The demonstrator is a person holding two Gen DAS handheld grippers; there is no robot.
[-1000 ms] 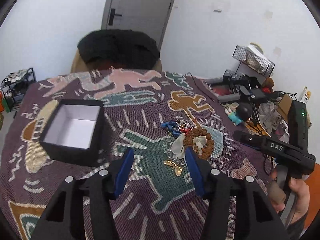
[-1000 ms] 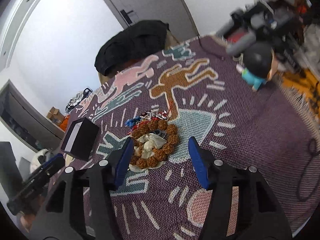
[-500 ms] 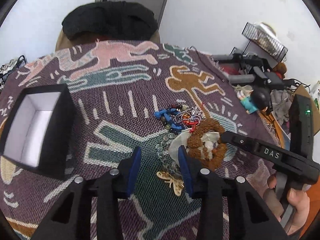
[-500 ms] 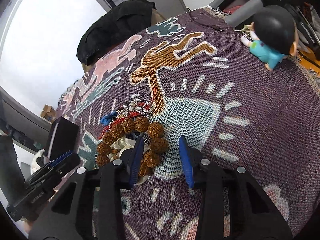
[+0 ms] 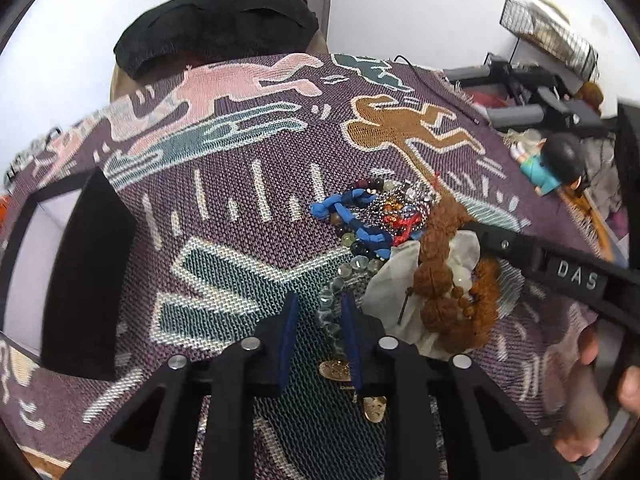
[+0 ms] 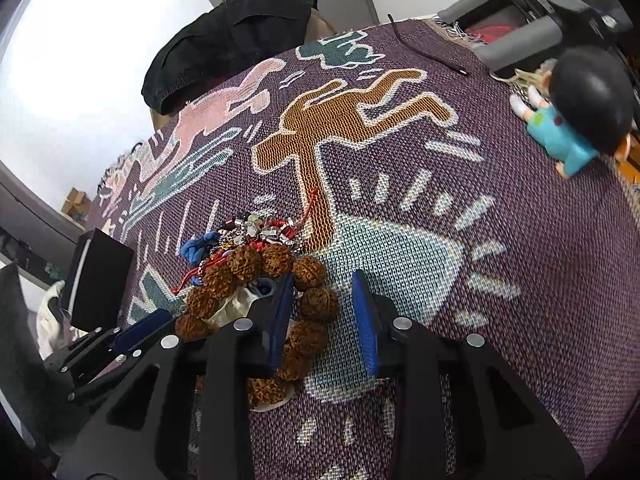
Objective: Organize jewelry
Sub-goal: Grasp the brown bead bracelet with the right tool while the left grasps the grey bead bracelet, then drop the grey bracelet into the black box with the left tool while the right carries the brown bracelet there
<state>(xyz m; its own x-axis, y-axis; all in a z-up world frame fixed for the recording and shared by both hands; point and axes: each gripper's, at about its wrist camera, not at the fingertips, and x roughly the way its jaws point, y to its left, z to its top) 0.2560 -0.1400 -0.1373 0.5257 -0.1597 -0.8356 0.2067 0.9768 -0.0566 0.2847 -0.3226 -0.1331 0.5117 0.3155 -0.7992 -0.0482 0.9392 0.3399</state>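
Nearest to me, my left gripper (image 5: 318,330) is closing, its blue pads either side of the clear bead strand (image 5: 332,312). I cannot tell whether the pads press on it yet; there is a sliver of cloth visible on the left side, so I take it as not yet gripped. The risk here is that the strand runs on under the fingers to the gold charms (image 5: 335,370), so a lift may drag those along or let the beads slip through a loose pinch.

My right gripper (image 6: 323,308) is also closing, straddling one side of the brown bead bracelet (image 6: 308,276). Its left pad touches the beads, while the right pad stands clear over bare cloth (image 6: 520,240), so nothing is clamped. I judge those knobbly beads could roll out of the pinch, or the pad could catch the white pouch (image 5: 400,276) that lies under the ring.

A little further on sits the tangle (image 5: 372,216) of blue cord, red thread and chains, touching both pieces. That is my main worry: pulling either piece may haul the whole heap.

The two grippers work close together, so a clash is possible.

Farther left stands the open black box (image 5: 86,276), well apart from the heap; anything loosely held may drop on the way.
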